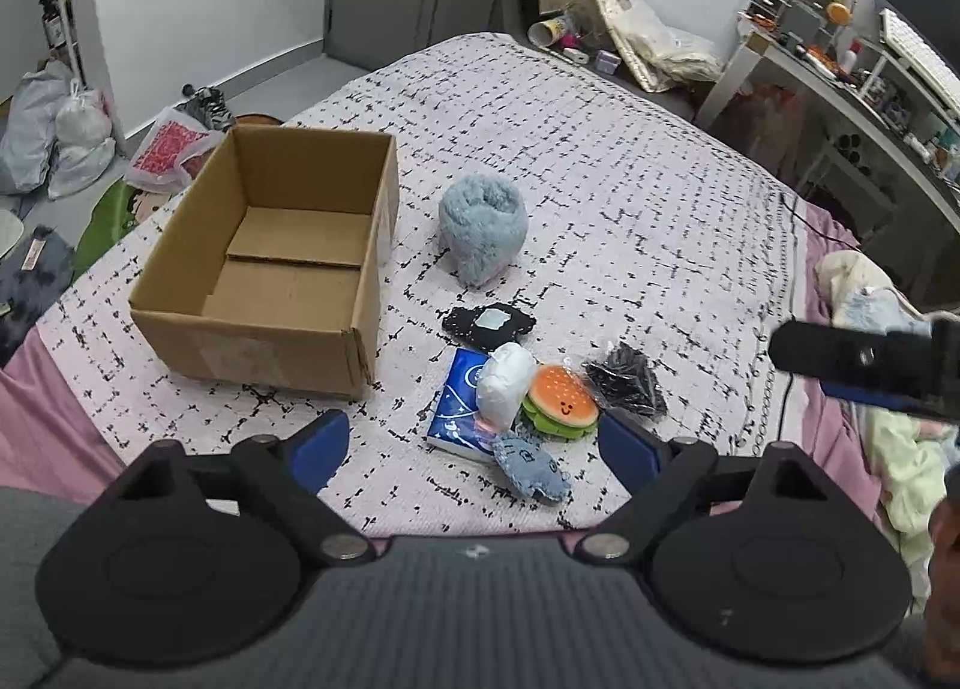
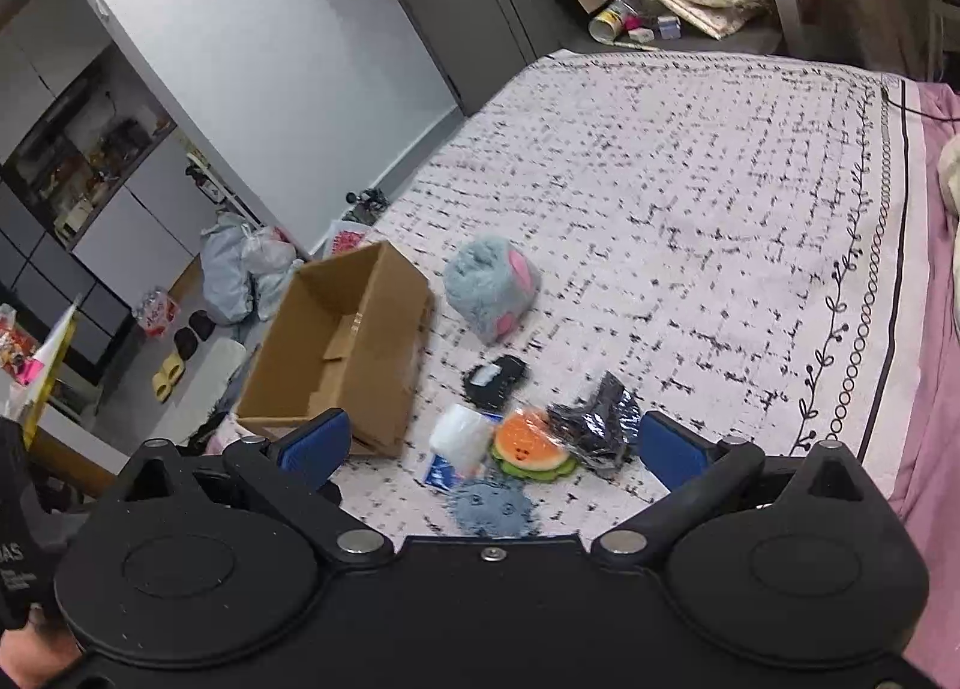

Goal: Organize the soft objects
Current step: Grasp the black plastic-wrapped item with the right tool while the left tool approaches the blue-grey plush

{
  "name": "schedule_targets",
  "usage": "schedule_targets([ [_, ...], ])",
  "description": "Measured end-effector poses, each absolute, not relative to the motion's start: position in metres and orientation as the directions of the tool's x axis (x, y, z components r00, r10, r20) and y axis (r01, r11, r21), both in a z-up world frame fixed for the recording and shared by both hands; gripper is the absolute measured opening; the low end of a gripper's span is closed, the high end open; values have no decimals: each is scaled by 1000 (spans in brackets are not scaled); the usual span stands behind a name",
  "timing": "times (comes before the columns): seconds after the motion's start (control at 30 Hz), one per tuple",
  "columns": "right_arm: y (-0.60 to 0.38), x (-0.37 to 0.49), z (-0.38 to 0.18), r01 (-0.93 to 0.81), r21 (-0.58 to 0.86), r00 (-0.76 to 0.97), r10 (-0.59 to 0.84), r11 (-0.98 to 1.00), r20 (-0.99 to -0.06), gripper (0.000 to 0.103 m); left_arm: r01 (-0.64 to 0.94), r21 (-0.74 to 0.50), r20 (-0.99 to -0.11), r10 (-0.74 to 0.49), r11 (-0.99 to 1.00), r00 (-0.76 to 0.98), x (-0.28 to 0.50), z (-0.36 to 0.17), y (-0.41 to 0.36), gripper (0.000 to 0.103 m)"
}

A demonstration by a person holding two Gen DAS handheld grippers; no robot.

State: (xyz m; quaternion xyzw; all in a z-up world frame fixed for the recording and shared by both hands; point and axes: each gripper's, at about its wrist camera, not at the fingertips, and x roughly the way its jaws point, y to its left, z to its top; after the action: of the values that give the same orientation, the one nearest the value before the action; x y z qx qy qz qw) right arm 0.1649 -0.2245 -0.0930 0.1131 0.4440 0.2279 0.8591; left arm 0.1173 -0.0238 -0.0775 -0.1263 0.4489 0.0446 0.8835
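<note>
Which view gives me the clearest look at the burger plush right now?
The left wrist view: the burger plush is sharp there, smiley face readable, beside the white bundle. In the right wrist view it is motion-blurred.

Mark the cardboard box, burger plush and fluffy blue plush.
cardboard box (image 1: 252,344), left wrist view, front outer wall.
burger plush (image 1: 561,392), left wrist view, orange bun top.
fluffy blue plush (image 1: 483,233), left wrist view, middle of body.

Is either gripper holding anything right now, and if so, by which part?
Nothing is held. The left gripper and right gripper are both open above the bed, their blue fingers apart.
</note>
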Motion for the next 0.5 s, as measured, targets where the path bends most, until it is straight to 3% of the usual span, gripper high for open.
schedule_targets([
  [0.5, -244, 187, -126, -256, 440, 514, 507, 861, -692, 101, -327, -206, -868, -18, 923, 496, 149, -139, -40, 73],
])
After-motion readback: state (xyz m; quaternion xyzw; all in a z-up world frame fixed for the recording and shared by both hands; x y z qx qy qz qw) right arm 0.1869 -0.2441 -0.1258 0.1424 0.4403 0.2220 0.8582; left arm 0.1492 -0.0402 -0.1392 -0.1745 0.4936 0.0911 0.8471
